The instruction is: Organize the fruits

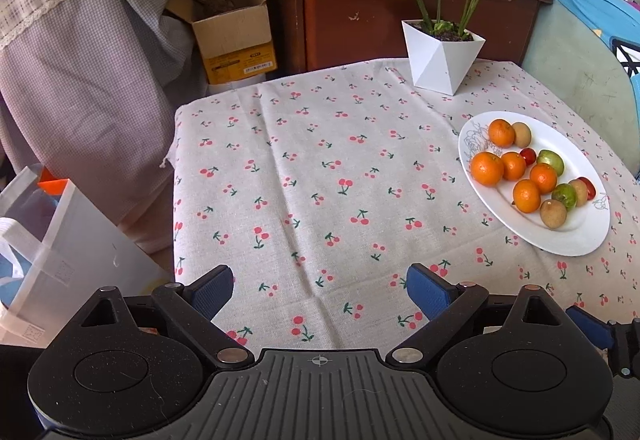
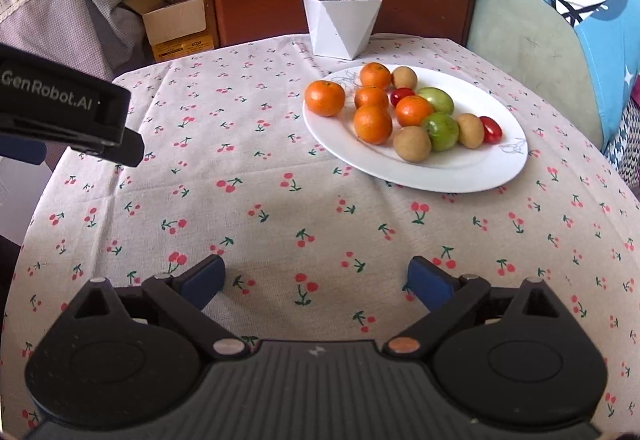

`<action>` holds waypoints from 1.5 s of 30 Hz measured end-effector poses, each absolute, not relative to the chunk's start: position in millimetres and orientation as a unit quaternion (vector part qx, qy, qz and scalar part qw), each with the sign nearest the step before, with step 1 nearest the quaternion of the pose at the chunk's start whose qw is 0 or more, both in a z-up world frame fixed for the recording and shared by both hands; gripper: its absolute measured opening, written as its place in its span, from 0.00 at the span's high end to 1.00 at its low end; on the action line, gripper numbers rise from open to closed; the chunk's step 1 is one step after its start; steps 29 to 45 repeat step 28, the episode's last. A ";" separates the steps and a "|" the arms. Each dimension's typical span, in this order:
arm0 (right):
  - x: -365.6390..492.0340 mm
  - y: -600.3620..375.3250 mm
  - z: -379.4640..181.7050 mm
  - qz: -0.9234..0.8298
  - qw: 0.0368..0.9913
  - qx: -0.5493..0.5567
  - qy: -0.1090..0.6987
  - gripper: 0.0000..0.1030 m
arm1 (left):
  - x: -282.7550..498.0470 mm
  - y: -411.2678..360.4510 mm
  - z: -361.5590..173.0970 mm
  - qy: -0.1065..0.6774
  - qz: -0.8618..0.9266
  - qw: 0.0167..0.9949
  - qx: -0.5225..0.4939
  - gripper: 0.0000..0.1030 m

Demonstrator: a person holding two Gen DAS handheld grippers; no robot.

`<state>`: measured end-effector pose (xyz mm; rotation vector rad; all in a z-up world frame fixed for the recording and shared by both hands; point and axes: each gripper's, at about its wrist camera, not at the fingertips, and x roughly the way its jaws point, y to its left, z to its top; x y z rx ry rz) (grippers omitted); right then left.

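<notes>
1. On the counter, toward two o'clock from your right claw, the white plate carries all the fruit in view: five mandarins, two green fruits, three brown ones and two small red tomatoes.
2. Nothing lies loose on the cloth, so the gathering looks done.
3. On the plate the kinds sit mixed; grouping them may remain.
4. Your right claw stands wide and empty, as does your left claw.

fruits on plate, planter behind
</notes>
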<state>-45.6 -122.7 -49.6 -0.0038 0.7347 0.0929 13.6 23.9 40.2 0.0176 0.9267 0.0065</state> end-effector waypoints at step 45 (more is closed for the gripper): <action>-31.4 -109.5 -60.0 0.092 0.949 -0.022 0.300 0.01 | 25.8 32.8 22.2 0.459 0.017 0.888 0.006 0.08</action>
